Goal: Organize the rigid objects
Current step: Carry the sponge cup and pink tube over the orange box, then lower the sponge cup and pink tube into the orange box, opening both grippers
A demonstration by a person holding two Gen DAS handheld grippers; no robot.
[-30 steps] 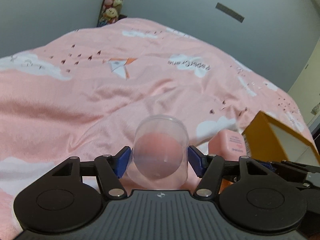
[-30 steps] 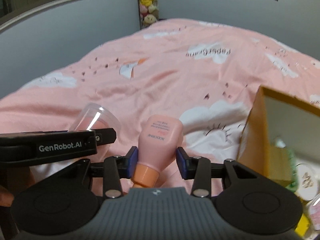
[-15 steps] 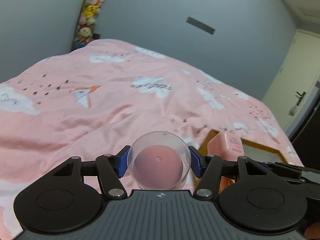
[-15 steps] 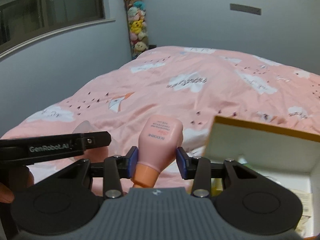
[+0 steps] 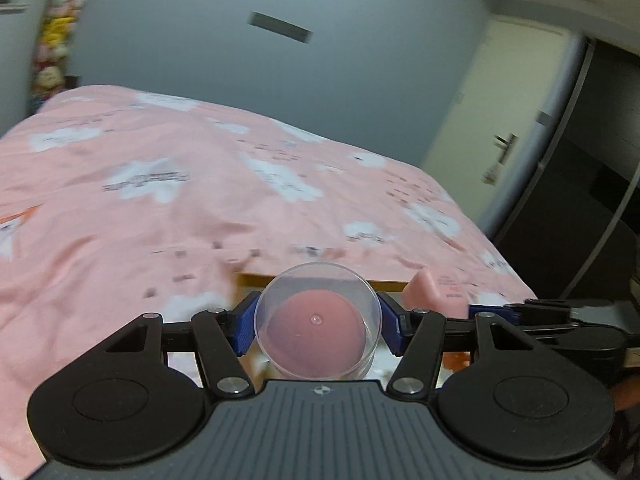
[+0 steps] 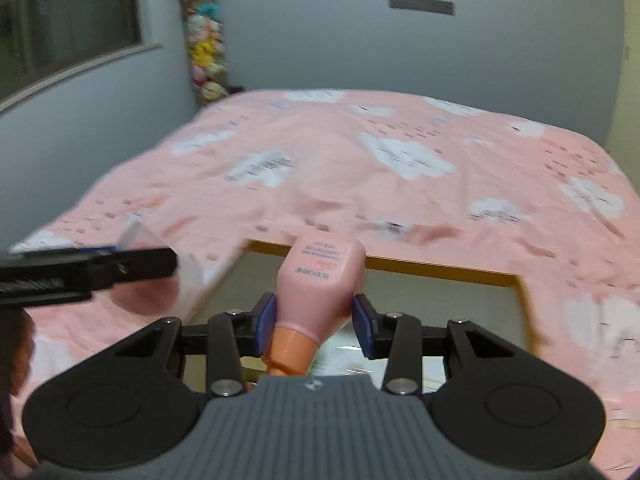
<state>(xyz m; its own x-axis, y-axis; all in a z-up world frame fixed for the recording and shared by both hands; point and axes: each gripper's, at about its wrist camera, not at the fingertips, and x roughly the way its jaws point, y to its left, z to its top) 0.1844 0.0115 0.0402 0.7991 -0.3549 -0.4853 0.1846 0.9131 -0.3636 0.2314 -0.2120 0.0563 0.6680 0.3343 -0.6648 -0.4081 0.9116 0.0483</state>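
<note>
Two hand-held grippers, each carrying one item, above a box on a pink bed.

Nearest, the left hand-held gripper [image 5: 317, 327] clamps a clear plastic cup [image 5: 317, 320] between its blue pads, the cup's mouth facing the camera and its pink base behind. The right hand-held gripper [image 6: 314, 323] grips a pink bottle [image 6: 320, 288] by the shoulder, its orange cap [image 6: 292, 354] pointing back at the camera and its printed label upside down. Both items hang above an open box with a mustard-yellow rim [image 6: 440, 270]; its contents are blurred. Beyond the box lies the bed, covered in a pink quilt [image 6: 340, 168] printed with white clouds. Farther back stand a grey wall, a column of stuffed toys [image 6: 204, 48] in the corner, and a white door [image 5: 504, 120].
</note>
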